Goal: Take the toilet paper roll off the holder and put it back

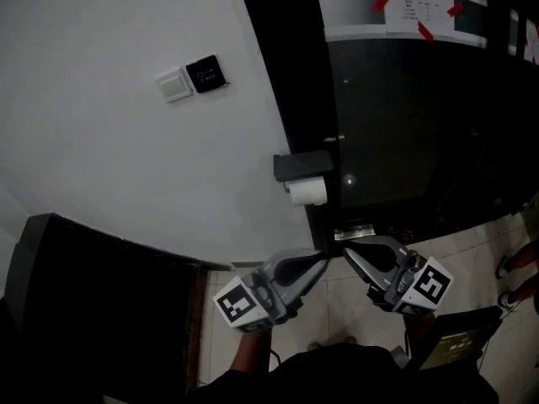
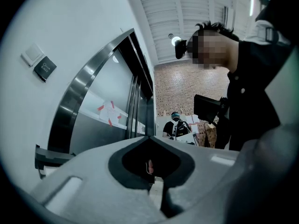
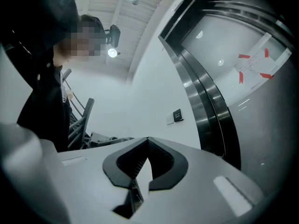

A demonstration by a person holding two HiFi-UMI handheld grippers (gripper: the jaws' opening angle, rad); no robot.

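White cylindrical toilet paper roll [image 1: 307,191] sits on the dark, flat-topped wall holder [image 1: 301,165] in the head view, at the edge of the white wall beside the black glass door [image 1: 396,108]. The grey left gripper [image 1: 323,262] and the grey right gripper [image 1: 347,252] are held below the roll, clear of it. Their tips are near each other but do not touch. A white light switch [image 1: 174,85] and a small black wall panel [image 1: 205,73] are mounted higher on the wall.

Left gripper view: jaw tips meet, nothing is clamped between them, and the left gripper [image 2: 149,138] is closed and empty. The holder [image 2: 46,157] shows at the left edge, apart from the jaws. A white paper notice with red tape [image 2: 111,113] is fixed on the door.

Right gripper view: the right gripper [image 3: 148,140] has its jaws pressed together and holds nothing. The roll cannot be seen here. The black panel [image 3: 177,116] and the taped notice [image 3: 256,66] are in view.
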